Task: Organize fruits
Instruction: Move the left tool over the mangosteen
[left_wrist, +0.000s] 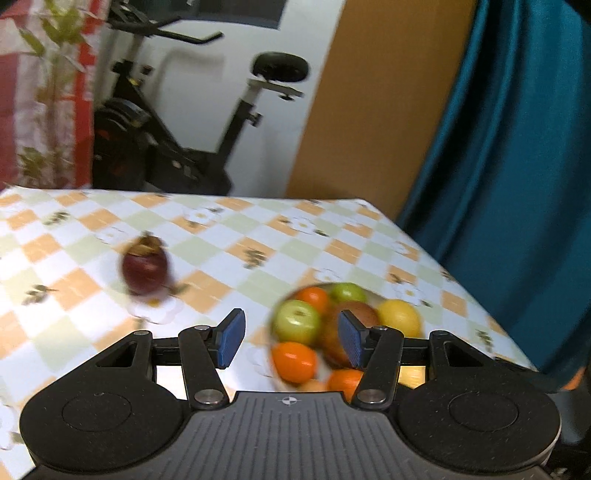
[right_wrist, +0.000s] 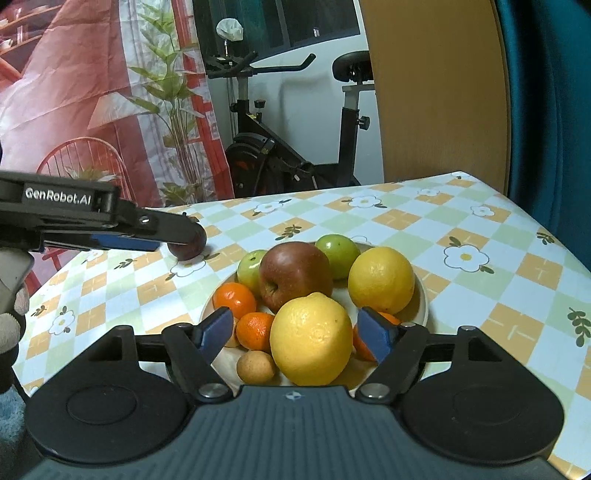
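Observation:
A white plate (right_wrist: 424, 306) on the checked tablecloth holds a red apple (right_wrist: 293, 275), two green apples, two big yellow citrus fruits, several small oranges and a small tan fruit (right_wrist: 256, 366). My right gripper (right_wrist: 295, 334) is open around the nearer yellow citrus (right_wrist: 312, 338); its pads stand beside the fruit without pressing on it. A dark red fruit (left_wrist: 146, 271) lies alone on the cloth left of the plate. My left gripper (left_wrist: 291, 341) is open and empty, hovering near the plate's left side. In the right wrist view the left gripper (right_wrist: 166, 236) partly covers the dark red fruit (right_wrist: 192, 247).
The table's far edge (right_wrist: 332, 190) and right edge (right_wrist: 554, 236) are close. Behind it stand an exercise bike (right_wrist: 280, 147), a wooden panel (right_wrist: 436, 92) and a teal curtain (right_wrist: 546, 110). A gloved hand (right_wrist: 11, 317) shows at the left.

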